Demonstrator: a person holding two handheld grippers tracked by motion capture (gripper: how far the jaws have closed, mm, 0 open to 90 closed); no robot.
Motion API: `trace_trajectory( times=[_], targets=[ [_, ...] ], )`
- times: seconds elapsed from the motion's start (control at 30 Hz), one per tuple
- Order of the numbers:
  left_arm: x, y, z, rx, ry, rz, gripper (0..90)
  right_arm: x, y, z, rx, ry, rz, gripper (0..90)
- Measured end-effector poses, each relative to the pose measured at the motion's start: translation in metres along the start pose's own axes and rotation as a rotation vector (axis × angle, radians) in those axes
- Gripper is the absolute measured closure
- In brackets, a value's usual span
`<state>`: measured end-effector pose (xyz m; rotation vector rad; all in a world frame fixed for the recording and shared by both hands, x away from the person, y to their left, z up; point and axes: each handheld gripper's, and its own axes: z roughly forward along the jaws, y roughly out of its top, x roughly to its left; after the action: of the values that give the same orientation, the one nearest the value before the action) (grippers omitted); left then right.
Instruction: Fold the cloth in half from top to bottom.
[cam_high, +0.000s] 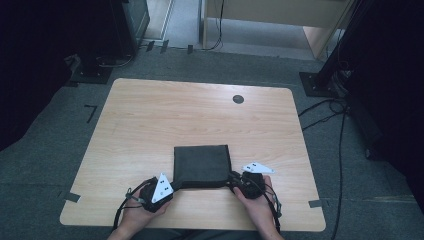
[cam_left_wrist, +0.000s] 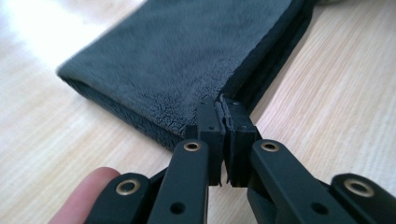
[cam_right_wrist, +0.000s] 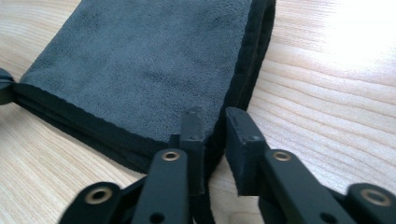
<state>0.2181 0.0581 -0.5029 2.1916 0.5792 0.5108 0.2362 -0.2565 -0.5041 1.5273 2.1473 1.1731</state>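
Note:
A folded dark grey towel (cam_high: 201, 165) lies flat on the wooden table (cam_high: 165, 115), close to its near edge. My left gripper (cam_high: 176, 186) is at the towel's near left corner. In the left gripper view the left gripper (cam_left_wrist: 220, 105) is shut on that corner of the towel (cam_left_wrist: 177, 60), with the jaws almost meeting. My right gripper (cam_high: 231, 181) is at the near right corner. In the right gripper view the right gripper (cam_right_wrist: 215, 119) has the thick folded edge of the towel (cam_right_wrist: 140, 60) pinched between its jaws. A person's hand holds each gripper.
A small dark round cap (cam_high: 238, 99) sits in the tabletop at the far right. Bare wood stretches beyond and beside the towel. Grey carpet surrounds the table, with black stands and cables (cam_high: 325, 112) on the floor to the right.

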Motion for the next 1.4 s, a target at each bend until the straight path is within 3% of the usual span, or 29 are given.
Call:
trace_trajectory(
  times=[0.1,0.23,0.33,0.4,0.57,0.63,0.7,0.8,0.93,1.0,1.07,1.13,1.23,1.3,1.4],
  targets=[
    [-0.001,0.000,-0.007,-0.008,-0.012,0.026,88.3,0.002,-0.001,-0.001,0.006,0.003,-0.010,82.4],
    [0.000,-0.009,0.000,0.063,-0.051,0.050,88.1,0.005,-0.005,0.000,0.014,-0.001,-0.024,81.8],
    [0.004,-0.010,0.001,0.043,-0.083,0.016,85.6,0.004,-0.005,0.000,0.016,-0.012,-0.020,76.3],
    [0.007,-0.012,-0.002,0.010,-0.112,-0.011,77.6,0.003,-0.004,-0.003,0.001,-0.030,-0.018,67.8],
    [0.022,-0.015,-0.010,-0.053,-0.145,-0.105,60.1,0.012,0.014,-0.023,-0.148,-0.059,-0.073,52.8],
    [0.027,-0.015,-0.012,-0.074,-0.154,-0.152,57.5,0.021,0.026,-0.025,-0.186,-0.033,-0.108,48.0],
    [0.031,-0.015,-0.013,-0.091,-0.161,-0.199,56.0,0.034,0.035,-0.018,-0.162,0.014,-0.150,42.4],
    [0.033,-0.013,-0.015,-0.075,-0.121,-0.250,54.1,0.054,0.044,0.007,-0.119,0.033,-0.207,39.2],
    [0.035,-0.021,-0.028,-0.038,-0.075,-0.273,50.1,0.072,0.042,0.045,-0.034,-0.032,-0.224,34.1],
    [0.039,-0.032,-0.037,-0.011,-0.013,-0.267,45.4,0.077,0.032,0.067,0.046,-0.090,-0.222,29.6],
    [0.049,-0.044,-0.047,-0.008,0.022,-0.326,42.8,0.077,0.028,0.072,0.053,-0.101,-0.219,28.1],
    [0.062,-0.054,-0.057,-0.028,0.052,-0.399,35.0,0.076,0.023,0.074,0.011,-0.105,-0.218,27.5],
    [0.081,-0.061,-0.064,-0.030,0.116,-0.487,24.3,0.077,0.023,0.076,0.008,-0.118,-0.211,27.7],
    [0.091,-0.066,-0.066,-0.021,0.132,-0.521,21.7,0.076,0.028,0.082,-0.006,-0.129,-0.203,27.8],
    [0.097,-0.074,-0.067,0.027,0.185,-0.540,21.7,0.074,0.035,0.088,-0.005,-0.145,-0.201,27.9]
  ],
)
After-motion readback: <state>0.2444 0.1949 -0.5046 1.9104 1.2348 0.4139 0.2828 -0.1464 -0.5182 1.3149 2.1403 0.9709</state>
